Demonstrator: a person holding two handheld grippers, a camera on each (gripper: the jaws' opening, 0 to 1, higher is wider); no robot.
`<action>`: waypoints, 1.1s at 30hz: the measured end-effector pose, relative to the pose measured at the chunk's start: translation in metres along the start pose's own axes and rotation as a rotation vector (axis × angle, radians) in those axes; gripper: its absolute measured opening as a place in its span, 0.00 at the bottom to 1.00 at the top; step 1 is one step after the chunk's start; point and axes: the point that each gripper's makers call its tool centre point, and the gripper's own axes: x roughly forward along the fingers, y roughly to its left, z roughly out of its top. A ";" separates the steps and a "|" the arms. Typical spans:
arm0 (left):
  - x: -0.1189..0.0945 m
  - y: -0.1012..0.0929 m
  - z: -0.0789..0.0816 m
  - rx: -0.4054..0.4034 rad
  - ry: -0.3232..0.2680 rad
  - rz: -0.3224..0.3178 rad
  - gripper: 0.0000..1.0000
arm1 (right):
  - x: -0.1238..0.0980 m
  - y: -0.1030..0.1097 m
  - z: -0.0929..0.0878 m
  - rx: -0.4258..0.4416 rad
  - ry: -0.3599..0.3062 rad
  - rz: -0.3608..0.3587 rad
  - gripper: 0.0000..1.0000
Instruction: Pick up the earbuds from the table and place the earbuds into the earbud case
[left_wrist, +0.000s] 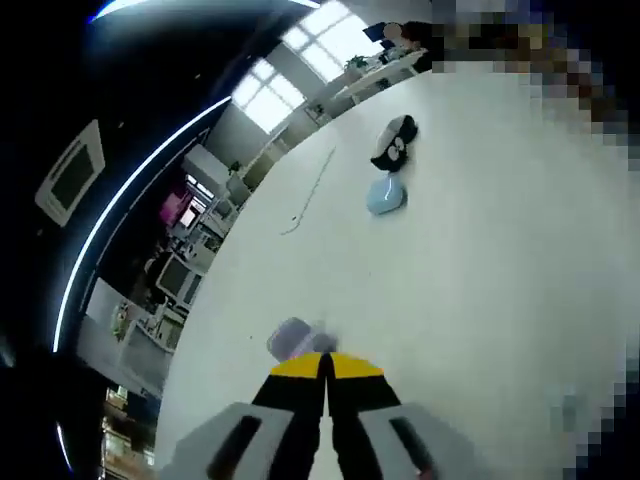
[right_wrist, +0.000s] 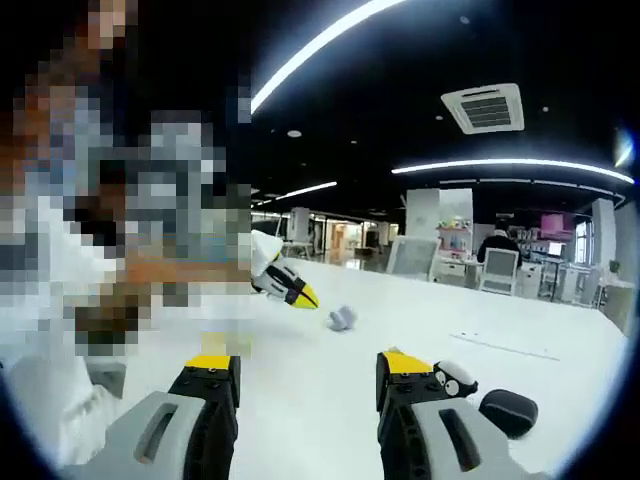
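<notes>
1. No writing or brand can be read on anything.
2. Left gripper (left_wrist: 325, 362): yellow-tipped jaws pressed together above the smooth white table (left_wrist: 480, 260), just beside a small blurred grey piece (left_wrist: 292, 338).
3. Farther off lie a rounded pale-blue earbud case (left_wrist: 386, 195) and a black-and-white object (left_wrist: 395, 142), nearly touching.
4. Right gripper (right_wrist: 308, 372): jaws spread wide over the table, nothing between them.

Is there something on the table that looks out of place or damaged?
Nothing stands out. The open black earbud case and a pale blue object lie apart on the white table; a thin cable lies loose nearby.
</notes>
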 end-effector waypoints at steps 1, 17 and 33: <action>0.000 -0.004 0.002 0.007 0.009 -0.018 0.03 | 0.000 0.000 0.000 0.003 -0.001 0.000 0.53; 0.041 0.025 0.014 -0.299 -0.030 -0.049 0.25 | -0.002 -0.007 -0.004 0.000 0.012 -0.021 0.53; 0.185 0.112 0.003 -0.214 0.102 0.062 0.36 | -0.011 -0.034 -0.012 -0.004 0.035 -0.083 0.53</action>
